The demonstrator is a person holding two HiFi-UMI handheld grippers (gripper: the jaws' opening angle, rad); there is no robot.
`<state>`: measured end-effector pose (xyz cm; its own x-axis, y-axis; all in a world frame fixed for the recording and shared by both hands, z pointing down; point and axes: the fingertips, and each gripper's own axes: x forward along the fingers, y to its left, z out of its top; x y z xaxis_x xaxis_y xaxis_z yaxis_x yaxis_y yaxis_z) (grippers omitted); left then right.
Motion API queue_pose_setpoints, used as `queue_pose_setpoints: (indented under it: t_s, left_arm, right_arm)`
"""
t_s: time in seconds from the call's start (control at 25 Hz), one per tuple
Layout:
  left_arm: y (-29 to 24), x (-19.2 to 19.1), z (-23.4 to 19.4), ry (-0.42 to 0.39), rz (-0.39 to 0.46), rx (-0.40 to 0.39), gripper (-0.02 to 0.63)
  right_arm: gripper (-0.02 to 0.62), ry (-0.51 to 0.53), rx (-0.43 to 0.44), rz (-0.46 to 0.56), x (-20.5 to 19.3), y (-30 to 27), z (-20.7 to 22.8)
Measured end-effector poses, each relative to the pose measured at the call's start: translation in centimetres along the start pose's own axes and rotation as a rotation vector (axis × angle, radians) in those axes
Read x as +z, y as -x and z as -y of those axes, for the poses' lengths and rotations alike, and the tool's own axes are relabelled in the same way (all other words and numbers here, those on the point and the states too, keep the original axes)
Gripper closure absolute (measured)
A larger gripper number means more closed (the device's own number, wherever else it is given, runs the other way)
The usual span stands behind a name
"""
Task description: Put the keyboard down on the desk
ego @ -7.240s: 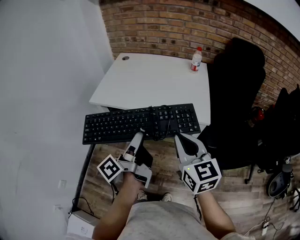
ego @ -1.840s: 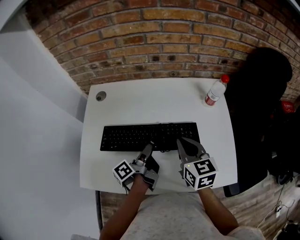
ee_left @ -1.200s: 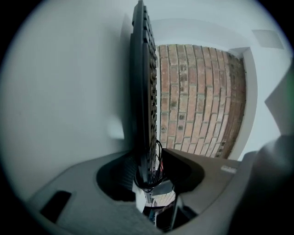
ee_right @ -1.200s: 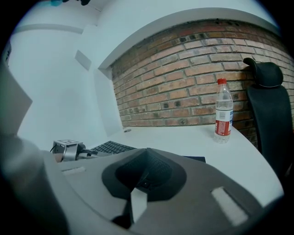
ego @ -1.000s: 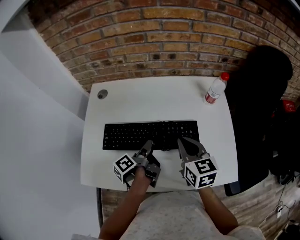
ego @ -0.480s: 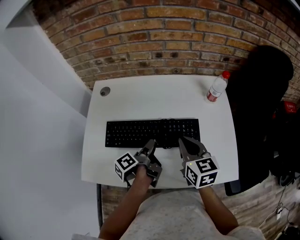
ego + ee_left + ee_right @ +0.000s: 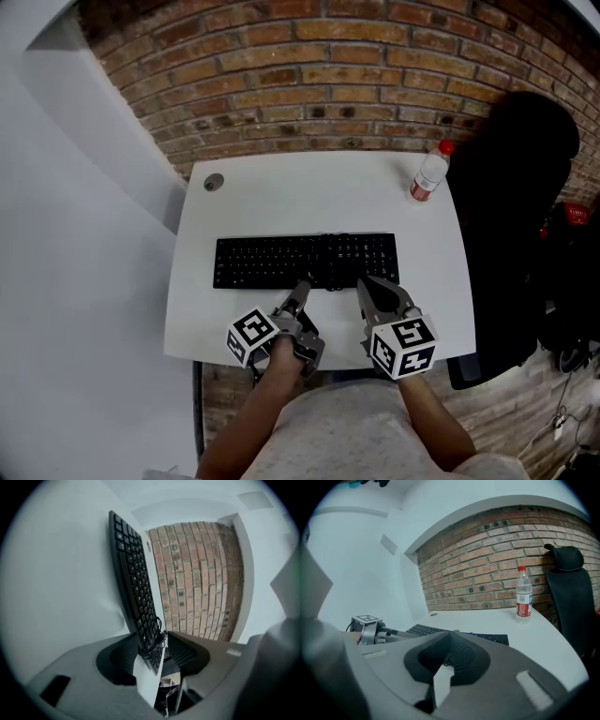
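Left gripper (image 7: 302,289), jaws closing but not yet touching the near edge and coiled cable (image 7: 152,645) between them, and right gripper (image 7: 373,285), jaws together, face the keyboard (image 7: 305,261) lying flat on the desk (image 7: 309,192) at 12 o'clock, its long axis running 9 to 3.

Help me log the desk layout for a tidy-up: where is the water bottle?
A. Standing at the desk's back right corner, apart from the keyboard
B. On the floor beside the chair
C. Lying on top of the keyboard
A: in the head view the water bottle stands upright on the desk at its back right corner by the brick wall, with bare desk between it and the keyboard.
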<state>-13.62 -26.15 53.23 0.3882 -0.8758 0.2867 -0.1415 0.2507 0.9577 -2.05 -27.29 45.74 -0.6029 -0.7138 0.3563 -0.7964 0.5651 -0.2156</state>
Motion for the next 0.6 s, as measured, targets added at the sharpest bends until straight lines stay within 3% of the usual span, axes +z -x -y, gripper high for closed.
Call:
queue_pose_setpoints:
  t_s: [0.24, 0.44, 0.6]
  left_arm:
    - [1.9, 0.0, 1.7, -0.181, -0.011, -0.023, 0.456]
    - [3.3, -0.1, 3.6, -0.424, -0.021, -0.030, 0.474]
    - [4.5, -0.6, 5.2, -0.573, -0.033, -0.056, 0.511]
  right_arm:
    - [0.588, 0.014, 0.001, 0.017, 0.0, 1.3, -1.5]
    - [0.589, 0.028, 0.000, 0.036, 0.6, 2.8, -2.6]
    - [0.589, 0.030, -0.004, 0.056, 1.0, 4.1, -3.6]
